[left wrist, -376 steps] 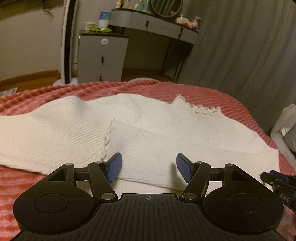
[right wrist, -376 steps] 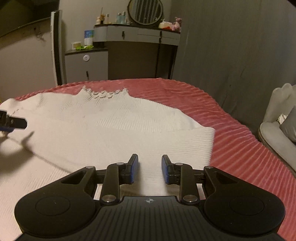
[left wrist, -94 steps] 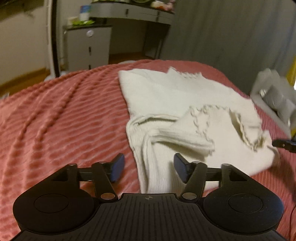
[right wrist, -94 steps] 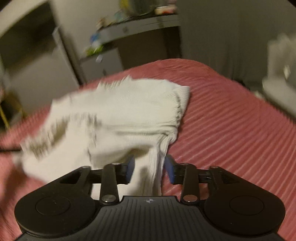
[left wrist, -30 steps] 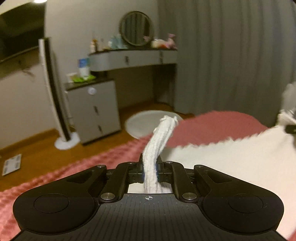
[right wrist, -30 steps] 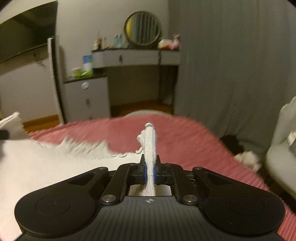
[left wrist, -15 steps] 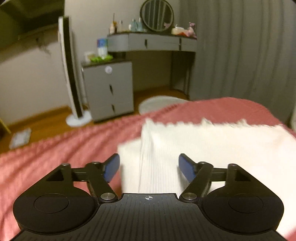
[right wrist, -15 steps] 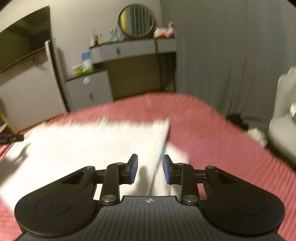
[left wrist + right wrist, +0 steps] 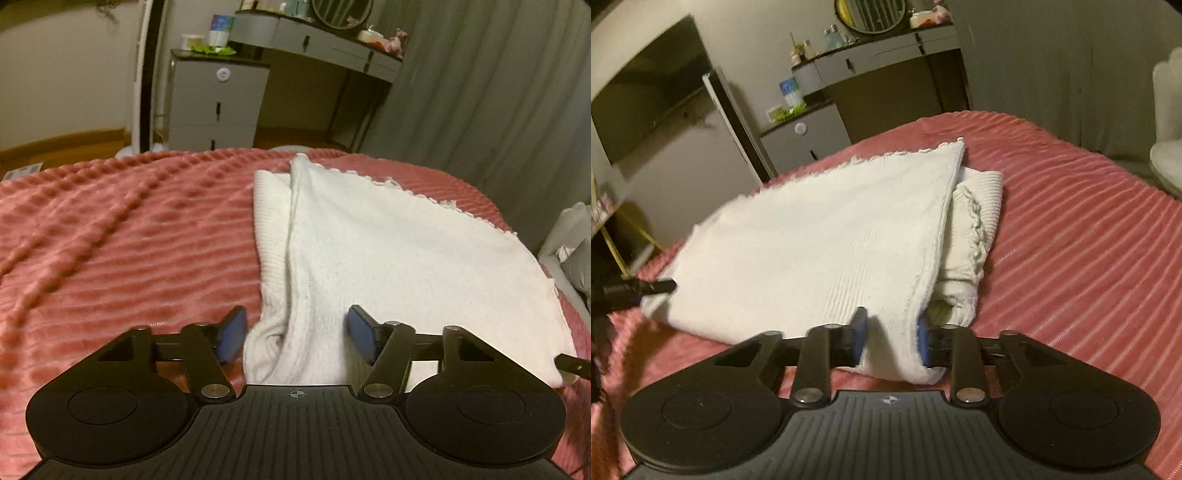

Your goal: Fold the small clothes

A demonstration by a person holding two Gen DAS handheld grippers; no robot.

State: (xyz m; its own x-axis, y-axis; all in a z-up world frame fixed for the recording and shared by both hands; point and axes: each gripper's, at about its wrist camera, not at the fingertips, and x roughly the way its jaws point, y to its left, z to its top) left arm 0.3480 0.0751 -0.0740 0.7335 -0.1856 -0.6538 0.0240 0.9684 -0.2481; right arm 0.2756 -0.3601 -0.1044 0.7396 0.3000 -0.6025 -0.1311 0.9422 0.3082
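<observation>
A white ribbed knit top (image 9: 388, 251) lies folded in a rough rectangle on the pink bedspread (image 9: 110, 251). It has a scalloped far edge, and a folded sleeve layer sticks out along one side. My left gripper (image 9: 293, 334) is open, its jaws wide apart around the near left corner of the fold. My right gripper (image 9: 892, 339) is open, its blue pads on either side of the near right corner of the top (image 9: 831, 236), not pinching it. The other gripper's tip shows at the right edge of the left wrist view (image 9: 576, 365) and at the left edge of the right wrist view (image 9: 631, 290).
Beyond the bed stand a grey drawer cabinet (image 9: 218, 107), a dressing table with a round mirror (image 9: 340, 40) and grey curtains (image 9: 498, 92). A white chair (image 9: 1167, 122) stands to the right of the bed. The bedspread (image 9: 1089, 258) extends on both sides.
A second ago both grippers were shut on the top and held it up. They have let go, and it now lies folded on the bed. Both grippers have pulled back to its near corners.
</observation>
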